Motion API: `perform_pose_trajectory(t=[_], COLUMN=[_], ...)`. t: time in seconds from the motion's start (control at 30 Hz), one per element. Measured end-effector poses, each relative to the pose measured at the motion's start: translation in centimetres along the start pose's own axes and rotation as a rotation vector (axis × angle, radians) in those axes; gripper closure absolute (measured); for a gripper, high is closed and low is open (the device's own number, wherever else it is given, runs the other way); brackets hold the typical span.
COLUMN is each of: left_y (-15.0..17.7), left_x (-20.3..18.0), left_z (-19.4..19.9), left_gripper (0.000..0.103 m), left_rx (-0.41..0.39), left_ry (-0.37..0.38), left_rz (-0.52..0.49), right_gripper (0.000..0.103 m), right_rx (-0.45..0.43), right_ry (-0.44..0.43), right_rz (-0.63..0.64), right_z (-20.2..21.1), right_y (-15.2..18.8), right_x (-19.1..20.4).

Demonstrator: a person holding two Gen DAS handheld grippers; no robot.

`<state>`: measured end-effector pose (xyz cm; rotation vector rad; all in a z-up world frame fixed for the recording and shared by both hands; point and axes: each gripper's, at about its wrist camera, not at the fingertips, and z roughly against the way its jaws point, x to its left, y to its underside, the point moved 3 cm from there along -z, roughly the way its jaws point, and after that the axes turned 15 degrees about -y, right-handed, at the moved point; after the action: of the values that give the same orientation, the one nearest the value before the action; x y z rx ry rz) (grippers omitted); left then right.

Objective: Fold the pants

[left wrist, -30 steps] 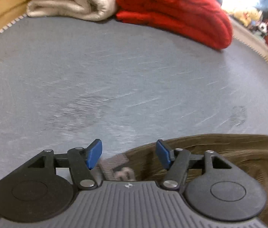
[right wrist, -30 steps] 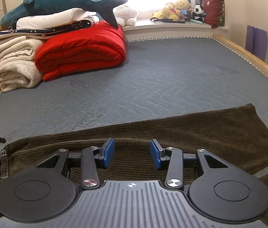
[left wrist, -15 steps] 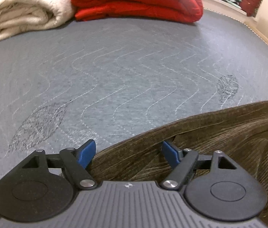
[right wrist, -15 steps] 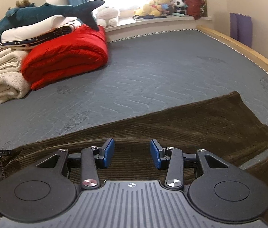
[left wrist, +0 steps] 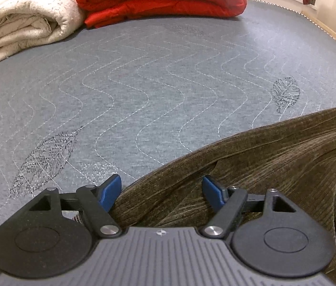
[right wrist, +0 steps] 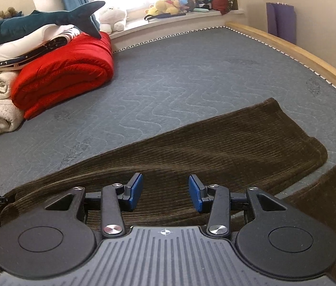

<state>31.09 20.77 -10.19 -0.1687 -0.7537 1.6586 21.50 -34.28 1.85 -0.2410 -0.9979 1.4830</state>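
Over the waistband end of the corduroy pants (left wrist: 275, 166), your left gripper (left wrist: 160, 190) stands apart, straddling fabric; your right gripper (right wrist: 165, 191) hovers apart, unloaded, above one leg.

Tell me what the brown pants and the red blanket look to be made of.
Pants: likely corduroy, matte, going by the fine parallel ribs. Red blanket: looks like a padded quilt with a slightly shiny shell, puffy stitched folds; the fibre cannot be told.
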Motion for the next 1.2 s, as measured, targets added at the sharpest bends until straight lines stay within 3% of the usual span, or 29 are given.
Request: perform_pose_trajectory(t=[0.2,0.33,0.57,0.73,0.83,1.0,1.1,1.2], left_y=[0.0,-0.1,0.3,0.0,0.6,5.4,10.4,15.6], left_x=[0.1,0.4,0.8,1.7,1.9,2.1,1.9,1.0], left_z=[0.0,0.1,0.9,5.4,9.9,19.2,23.9,25.9], left_gripper=[0.027,0.037,0.08,0.093,0.095,0.096,0.096,0.096], left_rx=[-0.012,-0.014,-0.021,-0.055,-0.116,-0.185,-0.198,-0.171], left_ry=[-0.005,-0.008,-0.022,0.022,0.043,0.103,0.14,0.147], left_rz=[0.003,0.009,-0.047,-0.083,-0.148,-0.177,-0.164,-0.148], right_gripper=[0.058,0.058,0.058,0.058,0.058,0.058,0.058,0.058], right_rx=[-0.001,-0.001,-0.005,-0.029,-0.066,-0.122,-0.138,-0.148], right_ry=[0.005,0.009,0.028,0.068,0.059,0.046,0.054,0.05], right_rz=[-0.001,-0.004,-0.01,-0.035,-0.151,-0.4,-0.459,-0.469], right_z=[0.0,0.0,0.1,0.7,1.5,3.0,3.7,4.3], right_y=[-0.1,-0.1,0.0,-0.4,-0.8,-0.1,0.5,1.0], right_x=[-0.2,-0.2,-0.4,-1.7,-3.5,-6.7,-7.4,-7.1])
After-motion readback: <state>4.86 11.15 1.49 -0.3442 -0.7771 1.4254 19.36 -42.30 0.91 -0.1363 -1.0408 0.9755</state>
